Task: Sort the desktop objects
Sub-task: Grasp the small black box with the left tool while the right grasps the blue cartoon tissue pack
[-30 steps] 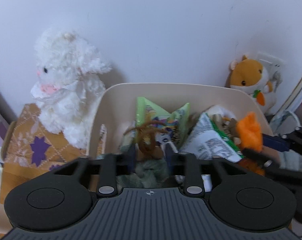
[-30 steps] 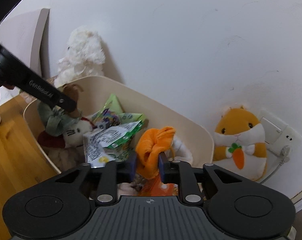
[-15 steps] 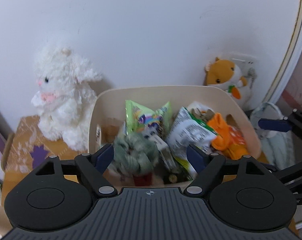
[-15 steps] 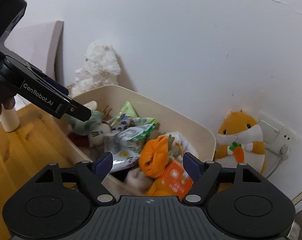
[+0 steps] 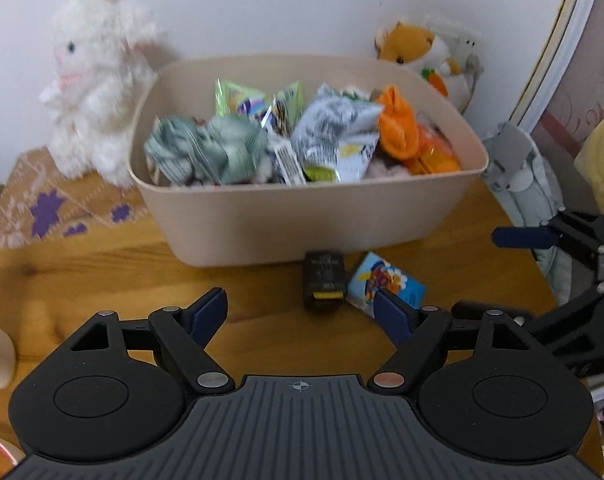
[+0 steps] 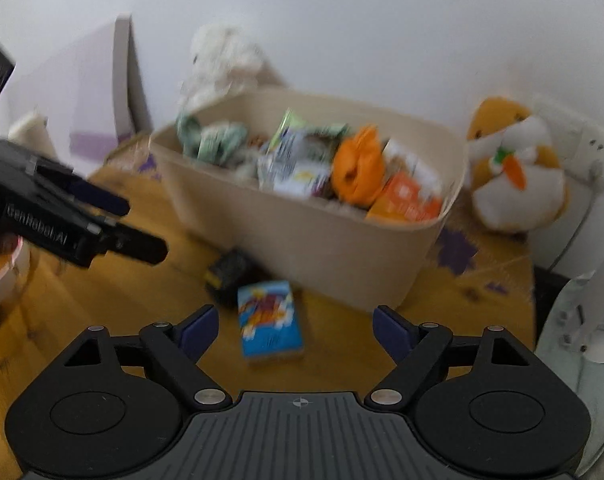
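Note:
A beige bin [image 5: 310, 216] stands on the wooden table, filled with a grey-green plush toy [image 5: 206, 148], snack bags [image 5: 334, 136] and an orange plush [image 5: 398, 128]. In front of it lie a small black box [image 5: 324, 280] and a blue picture pack [image 5: 386, 284]. My left gripper [image 5: 298, 308] hangs open over the table just short of these two, holding nothing. In the right wrist view the blue pack [image 6: 270, 320] lies between the spread fingers of my right gripper [image 6: 294, 320], untouched. Its jaws are still opening. The black box [image 6: 230, 276] lies left of the pack, before the bin [image 6: 322, 240].
A white lamb plush [image 5: 98, 84] sits left of the bin on a patterned orange cloth [image 5: 42, 200]. A hamster plush [image 5: 418, 52] leans on the wall by a socket behind it. A grey-white object [image 5: 522, 176] lies at the table's right edge.
Both grippers opened and let go: the left dropped the grey-green plush, the right the orange plush, into the bin. Both then drew back and down toward the table in front of it.

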Motion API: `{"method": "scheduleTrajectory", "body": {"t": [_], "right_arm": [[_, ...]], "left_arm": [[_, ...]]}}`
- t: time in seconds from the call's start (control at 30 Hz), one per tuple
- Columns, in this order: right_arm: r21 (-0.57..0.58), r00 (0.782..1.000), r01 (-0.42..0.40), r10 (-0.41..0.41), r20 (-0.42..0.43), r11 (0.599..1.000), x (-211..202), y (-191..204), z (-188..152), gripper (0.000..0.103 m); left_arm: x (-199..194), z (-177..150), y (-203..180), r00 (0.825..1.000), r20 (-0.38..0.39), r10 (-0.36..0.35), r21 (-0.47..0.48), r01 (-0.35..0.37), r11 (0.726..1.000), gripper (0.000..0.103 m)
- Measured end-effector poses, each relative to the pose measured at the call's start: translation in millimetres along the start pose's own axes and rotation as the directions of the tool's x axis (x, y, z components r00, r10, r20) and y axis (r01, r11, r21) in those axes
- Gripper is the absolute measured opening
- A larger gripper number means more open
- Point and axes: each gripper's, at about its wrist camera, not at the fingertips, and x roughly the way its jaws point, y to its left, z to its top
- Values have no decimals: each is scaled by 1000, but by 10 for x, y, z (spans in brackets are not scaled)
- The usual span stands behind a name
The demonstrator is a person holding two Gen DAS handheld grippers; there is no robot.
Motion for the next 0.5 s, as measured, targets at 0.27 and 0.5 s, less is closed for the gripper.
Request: {"method": "scheduleTrajectory", "body": {"t": [0.27,0.5], "right_arm": [[-48,997,-21,18,-79,999,430,179,-67,86],[-114,994,-16,4,-106,993,676,328,-35,86]], "left_arm": [[354,92,-74,999,-31,25,-29,-25,999,82],[637,179,-87,996,-64,63,-37,-65,997,82]]}}
